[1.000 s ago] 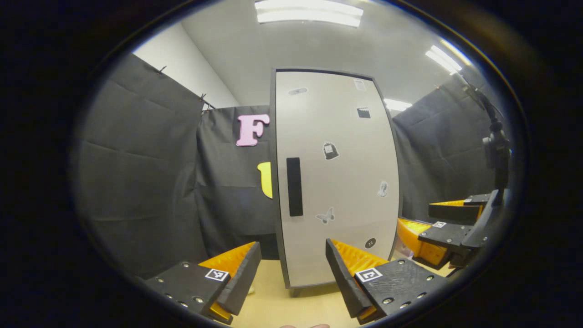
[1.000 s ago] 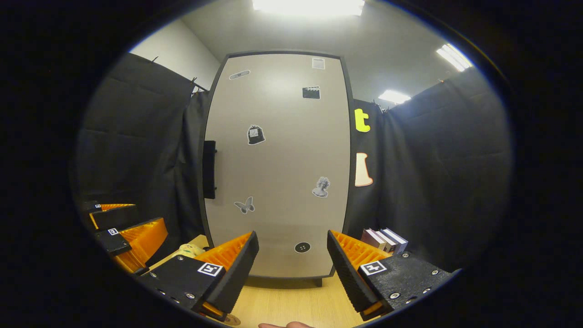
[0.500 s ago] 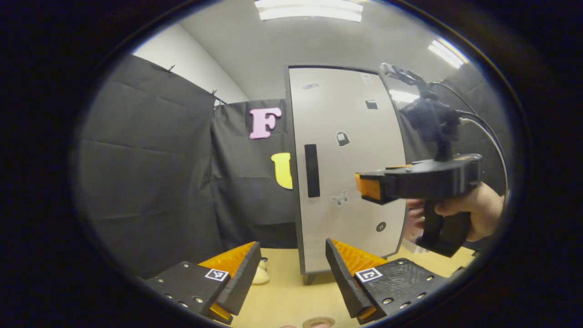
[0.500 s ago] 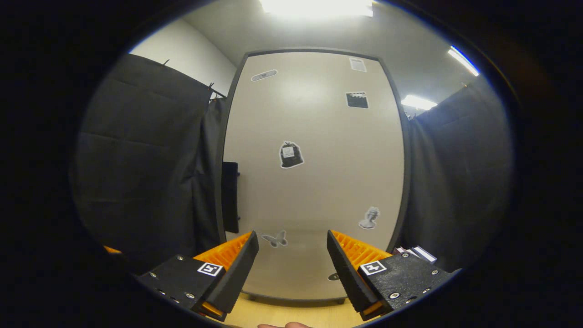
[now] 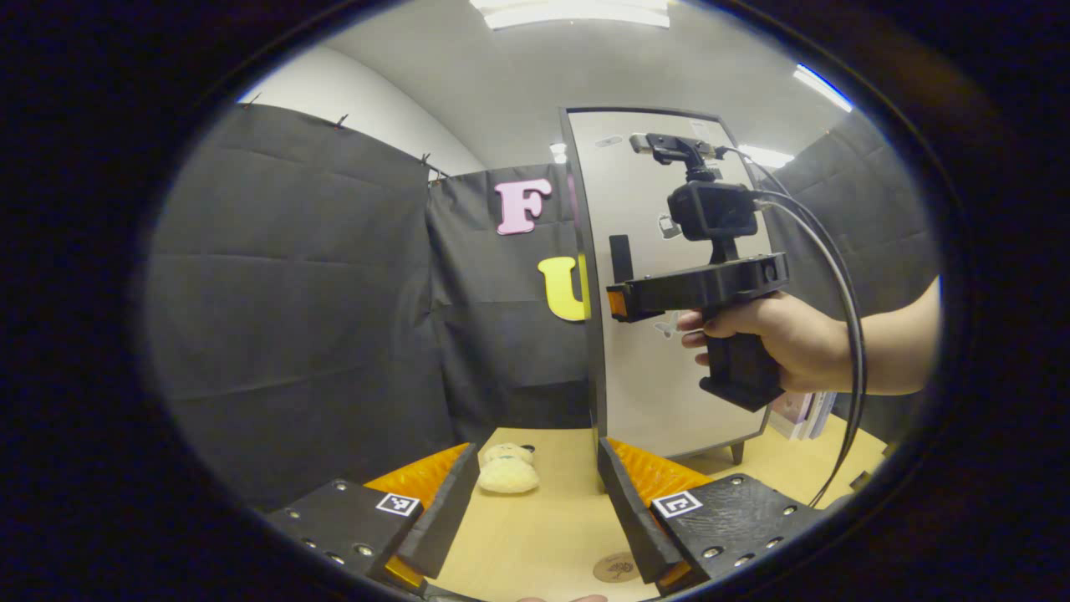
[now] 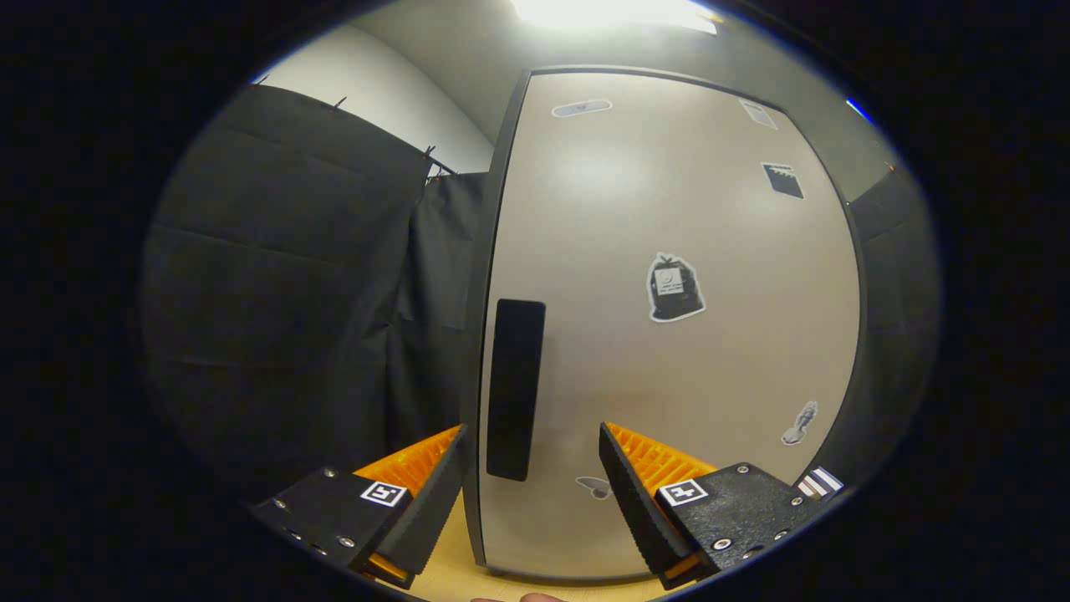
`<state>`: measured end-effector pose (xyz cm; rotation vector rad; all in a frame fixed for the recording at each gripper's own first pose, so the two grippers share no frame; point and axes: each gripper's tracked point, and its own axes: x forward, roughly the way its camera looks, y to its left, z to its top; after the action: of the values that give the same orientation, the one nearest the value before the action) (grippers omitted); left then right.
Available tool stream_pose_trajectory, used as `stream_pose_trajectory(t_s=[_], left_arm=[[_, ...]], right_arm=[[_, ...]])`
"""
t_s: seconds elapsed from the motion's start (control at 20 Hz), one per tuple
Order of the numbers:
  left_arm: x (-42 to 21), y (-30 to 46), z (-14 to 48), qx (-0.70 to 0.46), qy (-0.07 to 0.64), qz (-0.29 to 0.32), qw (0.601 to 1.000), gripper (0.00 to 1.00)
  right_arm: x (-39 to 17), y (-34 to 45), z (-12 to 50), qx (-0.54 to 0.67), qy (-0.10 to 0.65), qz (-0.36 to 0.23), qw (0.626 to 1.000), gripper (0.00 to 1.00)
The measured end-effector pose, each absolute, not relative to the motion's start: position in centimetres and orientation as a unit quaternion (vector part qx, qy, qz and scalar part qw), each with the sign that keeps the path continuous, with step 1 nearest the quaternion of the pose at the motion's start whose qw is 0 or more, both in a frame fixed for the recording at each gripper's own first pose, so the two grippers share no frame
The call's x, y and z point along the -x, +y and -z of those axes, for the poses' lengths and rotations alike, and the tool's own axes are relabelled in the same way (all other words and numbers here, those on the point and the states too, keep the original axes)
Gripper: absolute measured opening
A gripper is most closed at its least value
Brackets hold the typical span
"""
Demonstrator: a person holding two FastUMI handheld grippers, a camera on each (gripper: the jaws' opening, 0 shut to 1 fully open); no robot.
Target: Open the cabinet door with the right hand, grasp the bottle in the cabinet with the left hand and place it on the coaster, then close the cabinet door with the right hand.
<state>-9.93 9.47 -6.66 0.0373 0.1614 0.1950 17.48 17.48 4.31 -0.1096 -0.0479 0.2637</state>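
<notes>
The cabinet door (image 6: 669, 334) was shut, its face carrying several stickers. In the right gripper view, the right gripper (image 6: 531, 502) was held close to the door with its fingers spread and nothing between them; the dark vertical handle (image 6: 514, 389) near the door's left edge lay just above the gap between them, not touched. In the left gripper view, the left gripper (image 5: 535, 510) hung low over the wooden surface (image 5: 552, 535), fingers likewise spread and empty. The same view showed a hand (image 5: 777, 339) holding the right gripper level with the handle. The coaster (image 5: 617, 567) lay on the surface just beside the left gripper's right-side finger. A small plush toy (image 5: 506, 470) sat near the cabinet's foot. Books (image 5: 802, 411) stood beside the cabinet.
</notes>
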Motion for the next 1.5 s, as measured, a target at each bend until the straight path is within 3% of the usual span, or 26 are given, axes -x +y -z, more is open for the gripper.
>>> stream_pose_trajectory(t_s=[0.15, 0.25, 0.3, 0.4, 0.5, 0.8, 1.5], left_arm=[[10.7, 10.3, 6.6, -0.026, 0.082, -0.109, 0.99, 0.87], [10.9, 10.8, 6.7, -0.029, 0.083, -0.113, 0.99, 0.85], [10.9, 10.9, 6.7, -0.029, 0.085, -0.114, 0.989, 0.85], [10.9, 10.9, 6.9, -0.029, 0.087, -0.114, 0.989, 0.85], [10.6, 10.7, 6.8, -0.031, 0.086, -0.112, 0.99, 0.87], [10.3, 10.3, 5.9, -0.029, 0.071, -0.106, 0.991, 0.85], [10.8, 11.2, 4.7, -0.043, 0.056, -0.094, 0.993, 0.85]], right_arm=[[-18.7, 18.5, -3.9, 0.046, -0.007, -0.145, 0.988, 0.91], [-18.8, 18.8, -4.0, 0.042, -0.004, -0.154, 0.987, 0.8], [-18.9, 19.3, -3.7, 0.042, 0.001, -0.161, 0.986, 0.57], [-18.9, 19.3, -3.5, 0.049, -0.001, -0.165, 0.985, 0.34], [-18.8, 19.3, -3.5, 0.047, -0.002, -0.172, 0.984, 0.3], [-18.5, 19.2, -3.3, 0.051, 0.002, -0.192, 0.98, 0.24], [-15.1, 18.2, -3.4, 0.023, 0.044, -0.266, 0.963, 0.25]])
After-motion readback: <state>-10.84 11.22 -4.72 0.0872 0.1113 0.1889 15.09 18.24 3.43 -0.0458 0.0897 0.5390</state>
